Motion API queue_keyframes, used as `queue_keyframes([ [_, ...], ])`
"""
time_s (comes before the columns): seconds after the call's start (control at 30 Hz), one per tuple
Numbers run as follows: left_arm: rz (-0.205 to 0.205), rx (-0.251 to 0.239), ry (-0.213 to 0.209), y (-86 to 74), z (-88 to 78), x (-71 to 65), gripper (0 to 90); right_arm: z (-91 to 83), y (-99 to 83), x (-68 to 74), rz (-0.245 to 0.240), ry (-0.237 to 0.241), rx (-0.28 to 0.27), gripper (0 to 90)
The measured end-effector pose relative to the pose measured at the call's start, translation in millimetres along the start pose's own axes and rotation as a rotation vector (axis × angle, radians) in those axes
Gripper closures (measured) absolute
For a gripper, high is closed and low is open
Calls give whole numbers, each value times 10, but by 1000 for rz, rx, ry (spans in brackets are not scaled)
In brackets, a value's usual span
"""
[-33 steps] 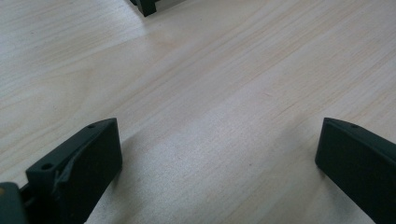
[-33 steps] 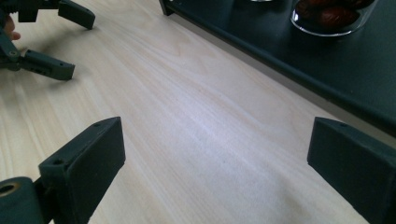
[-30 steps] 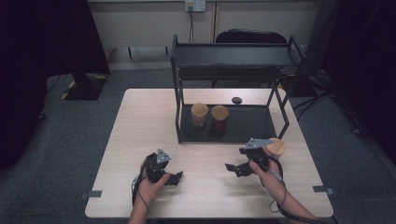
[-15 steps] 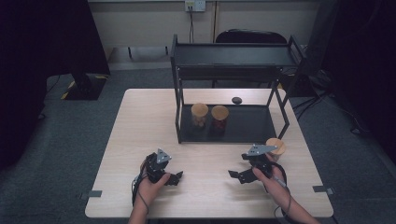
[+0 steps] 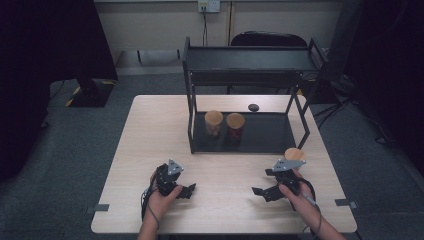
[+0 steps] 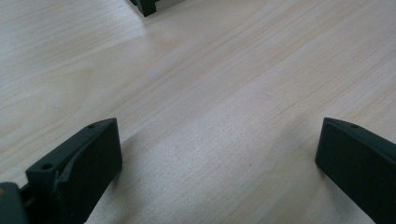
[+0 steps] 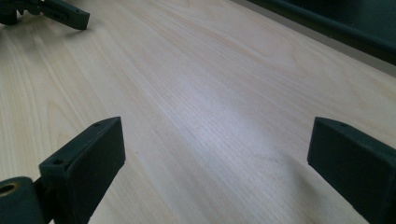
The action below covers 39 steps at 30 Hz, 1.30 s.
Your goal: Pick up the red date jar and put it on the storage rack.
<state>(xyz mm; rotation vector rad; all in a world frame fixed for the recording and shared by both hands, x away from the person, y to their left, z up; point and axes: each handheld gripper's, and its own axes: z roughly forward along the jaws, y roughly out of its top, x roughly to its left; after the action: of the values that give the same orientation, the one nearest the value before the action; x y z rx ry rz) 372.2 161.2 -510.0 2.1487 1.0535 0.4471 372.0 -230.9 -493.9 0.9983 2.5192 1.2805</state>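
Note:
Two cork-lidded jars stand on the black rack's bottom tray [image 5: 265, 135]: a pale one [image 5: 213, 123] and a dark red one [image 5: 235, 126]. A third jar with a wooden lid [image 5: 295, 155] stands on the table just outside the rack's right front leg. My right gripper [image 5: 261, 192] lies low near the table's front edge, in front of that jar and apart from it, pointing left. Its jaws are open over bare wood [image 7: 217, 154]. My left gripper [image 5: 189, 190] rests at the front left, pointing right, jaws wide open with nothing between them [image 6: 219, 154].
The black two-level rack [image 5: 250, 60] takes up the back middle of the light wooden table [image 5: 150, 130]. A small dark round object [image 5: 253, 107] lies behind the rack's tray. The rack's foot [image 6: 147, 5] is ahead of the left gripper. A chair stands behind the table.
My right gripper has drawn back from the wooden-lidded jar toward the near edge of the table. The jar stays where it was. The left gripper has not moved.

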Motion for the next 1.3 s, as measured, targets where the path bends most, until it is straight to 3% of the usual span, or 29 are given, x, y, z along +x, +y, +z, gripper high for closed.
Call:
queue_keyframes([
  [1.3,0,0,0,0,0,1,1,-333,-281,-116,15,-24,10,35],
])
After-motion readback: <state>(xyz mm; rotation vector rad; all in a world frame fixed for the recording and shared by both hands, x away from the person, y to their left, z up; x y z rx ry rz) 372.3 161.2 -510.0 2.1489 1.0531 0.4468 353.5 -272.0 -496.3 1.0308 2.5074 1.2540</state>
